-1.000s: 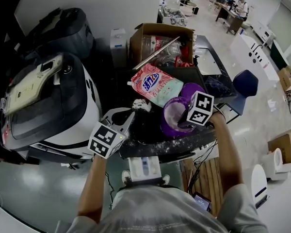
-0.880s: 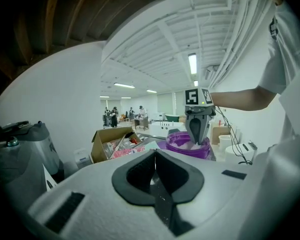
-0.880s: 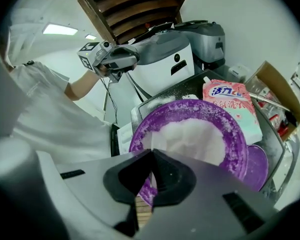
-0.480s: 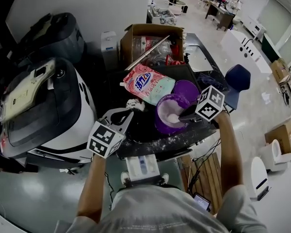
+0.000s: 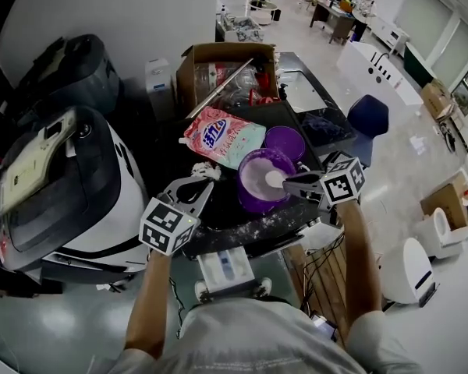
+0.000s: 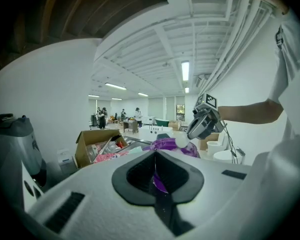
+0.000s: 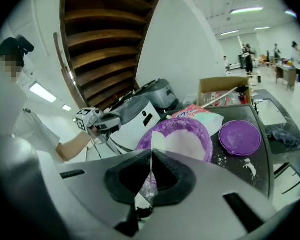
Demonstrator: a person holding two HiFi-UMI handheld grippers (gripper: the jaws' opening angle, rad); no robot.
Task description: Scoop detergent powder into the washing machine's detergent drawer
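Right gripper (image 5: 290, 182) clamped on white scoop (image 5: 274, 179) over purple tub (image 5: 247, 202); left gripper (image 5: 205, 184) closed, empty. Lid (image 5: 285, 141) and detergent bag (image 5: 222, 136) behind (black table (image 5: 246, 231) powder-dusted); open-plan room.

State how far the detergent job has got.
Done: the lid is off the purple tub. In hand: the right gripper is shut on the white scoop, held over the tub's powder. Remaining: carrying a scoopful to the washing machine; its drawer cannot be made out. The left gripper is shut, empty.
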